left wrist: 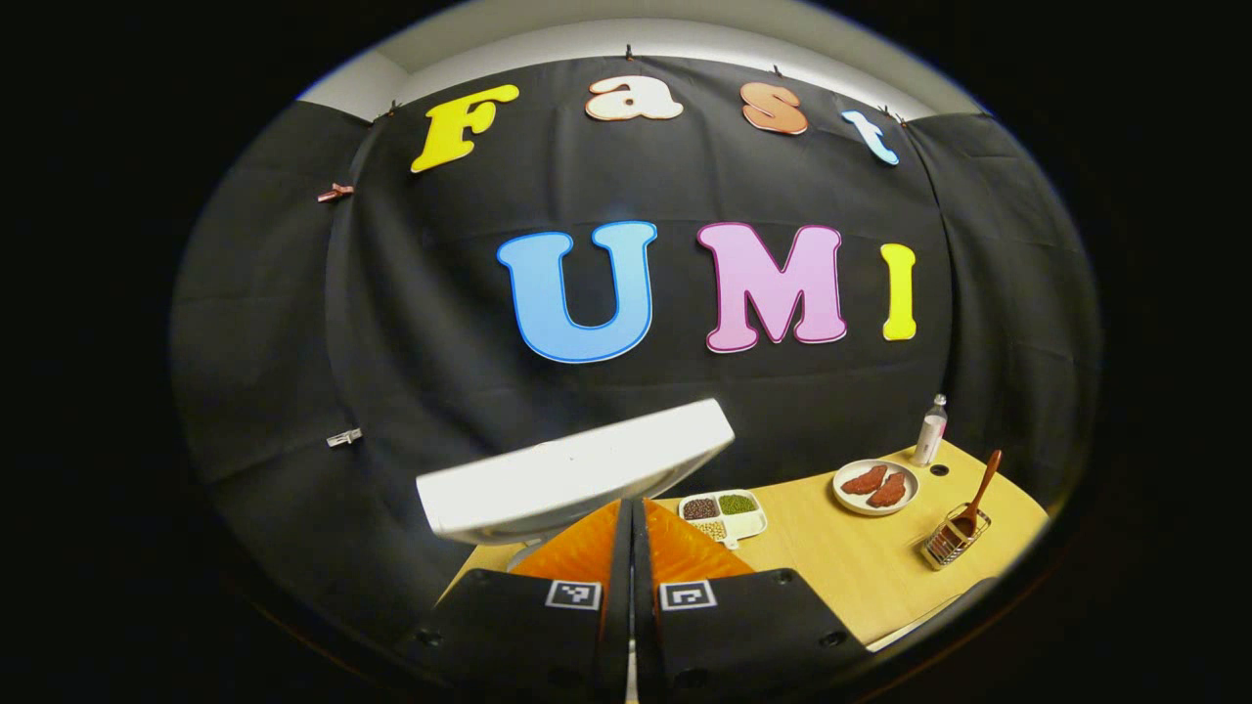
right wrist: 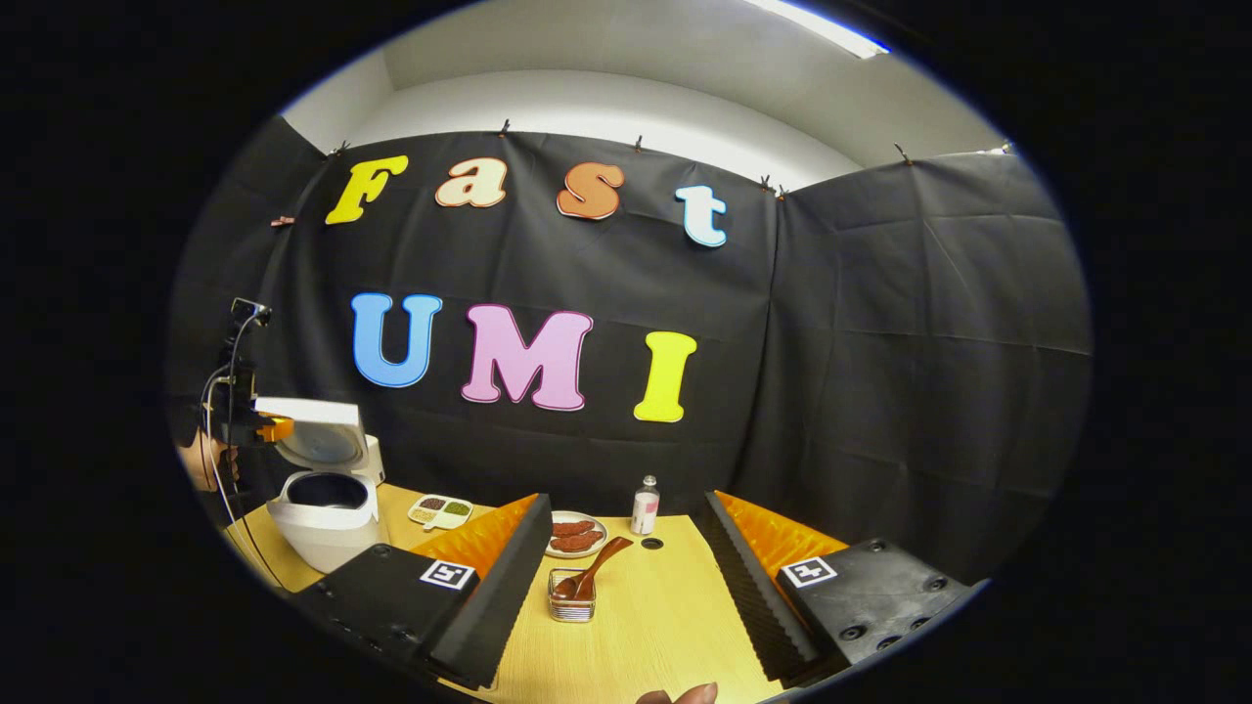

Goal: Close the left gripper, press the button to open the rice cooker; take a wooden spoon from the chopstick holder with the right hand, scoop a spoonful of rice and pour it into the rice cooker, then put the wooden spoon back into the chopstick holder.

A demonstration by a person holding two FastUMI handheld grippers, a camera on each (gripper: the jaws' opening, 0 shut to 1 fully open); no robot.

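Rice cooker (right wrist: 328, 508) at the left end of the desk (right wrist: 646, 606), lid (right wrist: 313, 430) already up, dark pot exposed. Left gripper (left wrist: 631, 518) with jaws pressed together, hovering just in front of the raised lid. Same gripper (right wrist: 256, 426) seen from the right gripper view at lid height beside the cooker, a hand (right wrist: 201, 460) behind it. Button step judged done.

Right gripper (right wrist: 626, 548) held well right of the cooker, jaws wide apart, clamped on nothing. Holder (right wrist: 572, 596), a small wire basket, framed between the fingers; wooden spoon (right wrist: 592, 572) standing tilted in it, handle leaning up and away from the cooker. Plate (right wrist: 575, 533) with two brown pieces just behind the holder, bottle (right wrist: 644, 506) beside that. Divided dish (right wrist: 440, 510) of grains just right of the cooker, presumably the rice source.

Step in hand, by the look of it: reaching for the spoon. Next move calls for lowering the open jaws around the handle, well above the basket rim, closing firmly, then lifting along the handle's tilt to avoid dragging the light holder over.
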